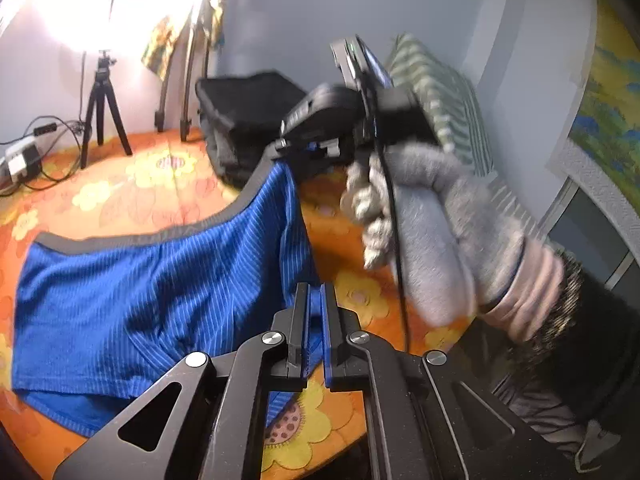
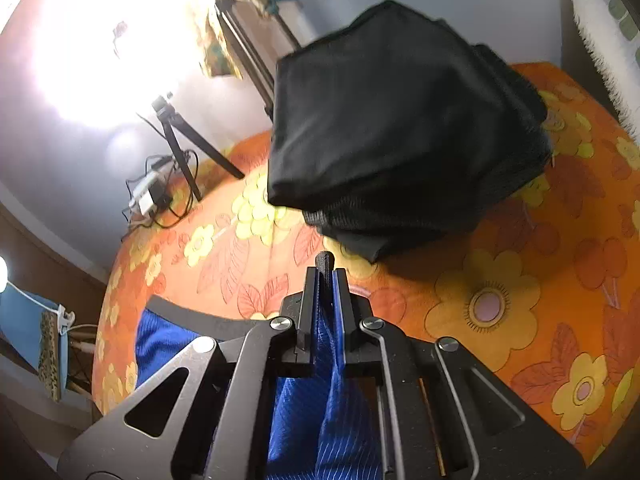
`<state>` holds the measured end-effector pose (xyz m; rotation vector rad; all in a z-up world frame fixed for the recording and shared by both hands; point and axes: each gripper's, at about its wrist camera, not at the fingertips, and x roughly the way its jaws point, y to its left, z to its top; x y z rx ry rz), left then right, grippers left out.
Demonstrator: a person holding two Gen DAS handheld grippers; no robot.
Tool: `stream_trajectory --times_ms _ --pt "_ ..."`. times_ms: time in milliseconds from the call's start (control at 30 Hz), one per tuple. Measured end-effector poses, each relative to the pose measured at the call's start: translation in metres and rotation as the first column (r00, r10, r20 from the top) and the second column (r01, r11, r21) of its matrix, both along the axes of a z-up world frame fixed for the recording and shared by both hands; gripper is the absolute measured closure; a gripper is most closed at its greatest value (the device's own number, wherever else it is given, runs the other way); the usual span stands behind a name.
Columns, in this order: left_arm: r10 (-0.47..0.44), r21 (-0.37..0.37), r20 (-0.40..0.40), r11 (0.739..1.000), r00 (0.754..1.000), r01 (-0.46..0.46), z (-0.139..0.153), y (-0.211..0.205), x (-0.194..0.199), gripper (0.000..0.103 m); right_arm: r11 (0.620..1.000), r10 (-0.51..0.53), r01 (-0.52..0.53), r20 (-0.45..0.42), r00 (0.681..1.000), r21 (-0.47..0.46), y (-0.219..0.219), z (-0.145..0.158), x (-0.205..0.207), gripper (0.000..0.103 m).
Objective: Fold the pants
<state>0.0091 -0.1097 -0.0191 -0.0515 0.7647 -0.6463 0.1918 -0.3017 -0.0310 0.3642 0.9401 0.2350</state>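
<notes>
Blue pinstriped pants (image 1: 120, 300) with a grey waistband (image 1: 160, 236) lie partly lifted over an orange flowered cover (image 1: 120, 188). My left gripper (image 1: 316, 292) is shut on a blue edge of the pants near their right side. My right gripper (image 1: 280, 148), held by a grey-gloved hand (image 1: 432, 216), is shut on the waistband's far corner and holds it up off the cover. In the right wrist view the right gripper (image 2: 326, 276) pinches the grey band tip, and blue cloth (image 2: 328, 400) hangs down between its fingers.
A pile of folded black clothes (image 1: 248, 120) (image 2: 400, 128) sits just beyond the pants. A small black tripod (image 1: 102, 112) (image 2: 180, 152) and a power adapter with cables (image 1: 20, 160) stand at the far left. A striped pillow (image 1: 444, 92) leans at the back right.
</notes>
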Motion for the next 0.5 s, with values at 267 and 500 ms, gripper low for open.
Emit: stream_trajectory --times_ms 267,500 --pt "0.017 0.072 -0.118 0.997 0.993 -0.008 -0.047 -0.030 0.032 0.075 1.000 -0.009 0.009 -0.021 1.000 0.016 -0.014 -0.007 -0.001 0.096" --pt "0.044 0.110 -0.154 0.994 0.987 -0.027 -0.066 -0.046 0.050 0.066 1.000 -0.009 0.009 -0.027 1.000 0.021 -0.020 -0.009 -0.001 0.096"
